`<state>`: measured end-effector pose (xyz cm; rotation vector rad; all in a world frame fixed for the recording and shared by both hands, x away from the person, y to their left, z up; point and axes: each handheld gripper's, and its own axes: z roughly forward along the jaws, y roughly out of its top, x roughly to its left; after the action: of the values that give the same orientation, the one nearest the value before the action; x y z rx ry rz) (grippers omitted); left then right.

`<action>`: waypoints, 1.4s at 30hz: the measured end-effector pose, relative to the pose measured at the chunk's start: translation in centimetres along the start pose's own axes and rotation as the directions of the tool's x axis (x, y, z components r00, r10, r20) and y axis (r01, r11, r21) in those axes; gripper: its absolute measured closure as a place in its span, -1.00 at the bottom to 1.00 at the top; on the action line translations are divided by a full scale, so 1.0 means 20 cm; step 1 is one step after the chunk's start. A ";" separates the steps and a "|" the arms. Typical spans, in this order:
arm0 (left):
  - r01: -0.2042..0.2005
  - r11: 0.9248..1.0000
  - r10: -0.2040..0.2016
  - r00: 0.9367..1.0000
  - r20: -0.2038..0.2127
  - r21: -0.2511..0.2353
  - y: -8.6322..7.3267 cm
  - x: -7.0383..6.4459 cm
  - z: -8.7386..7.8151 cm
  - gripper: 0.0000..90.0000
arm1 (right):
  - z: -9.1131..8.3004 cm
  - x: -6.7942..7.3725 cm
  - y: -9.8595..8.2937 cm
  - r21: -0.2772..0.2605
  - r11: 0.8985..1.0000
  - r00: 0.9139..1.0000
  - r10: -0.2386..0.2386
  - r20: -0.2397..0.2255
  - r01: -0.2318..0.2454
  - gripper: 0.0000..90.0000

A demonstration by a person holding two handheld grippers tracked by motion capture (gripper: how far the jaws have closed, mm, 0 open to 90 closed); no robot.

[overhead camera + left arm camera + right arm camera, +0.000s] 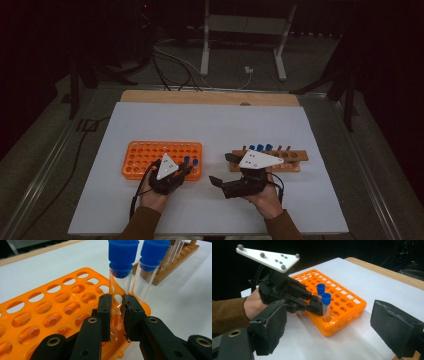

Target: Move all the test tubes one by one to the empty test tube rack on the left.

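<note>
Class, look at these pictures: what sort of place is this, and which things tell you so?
Probably a lab bench set up for recording: an orange rack and a wooden rack with capped tubes, on a white table.

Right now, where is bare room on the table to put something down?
Free: the white table sheet beyond the orange plastic tube rack and the wooden tube rack, plus both outer edges. Crowded: between the racks, around the left gripper and right gripper.

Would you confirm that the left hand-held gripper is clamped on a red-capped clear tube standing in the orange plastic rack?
Not quite: the cap is blue. The left gripper view shows the left hand-held gripper clamped on a blue-capped clear tube standing in the orange plastic rack.
</note>
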<state>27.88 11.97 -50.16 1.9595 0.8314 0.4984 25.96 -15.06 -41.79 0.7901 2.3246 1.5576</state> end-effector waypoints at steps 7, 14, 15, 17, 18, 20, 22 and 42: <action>0.001 1.000 -0.001 1.000 0.004 -0.002 -0.01 0.00 -0.01 0.74 | 0.00 -0.01 -0.01 0.001 1.000 1.000 0.003 0.009 -0.003 -0.70; 0.022 0.999 -0.022 1.000 0.005 -0.025 0.00 0.01 -0.02 0.43 | 0.01 -0.02 -0.01 0.008 1.000 1.000 0.009 0.018 -0.009 -0.72; 0.034 0.999 -0.033 0.999 0.013 -0.032 0.00 0.02 -0.03 0.35 | 0.01 -0.02 -0.01 0.009 1.000 1.000 0.011 0.019 -0.011 -0.73; 0.061 0.997 -0.059 0.998 0.034 -0.038 0.01 0.04 -0.04 0.22 | 0.01 -0.03 -0.01 0.008 1.000 0.999 0.013 0.031 -0.013 -0.74; 0.068 0.997 -0.066 0.997 0.047 -0.039 0.01 0.04 -0.05 0.20 | 0.01 -0.03 -0.01 0.007 1.000 0.999 0.015 0.031 -0.016 -0.75; 0.083 0.995 -0.080 0.996 0.050 -0.051 0.01 0.05 -0.08 0.14 | 0.01 -0.03 -0.01 0.005 1.000 0.999 0.017 0.038 -0.018 -0.77; 0.102 0.992 -0.098 0.994 0.055 -0.068 0.02 0.07 -0.11 0.09 | 0.00 -0.04 -0.01 0.004 1.000 0.999 0.020 0.041 -0.020 -0.77; 0.164 0.982 -0.165 0.986 0.000 -0.093 0.05 0.18 -0.31 -0.96 | -0.09 -0.16 -0.01 -0.018 0.999 0.987 0.048 0.153 -0.046 -0.95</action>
<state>26.89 17.95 -46.11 1.7878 0.9497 0.4395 27.69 -18.38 -41.55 0.9323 2.1981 1.4749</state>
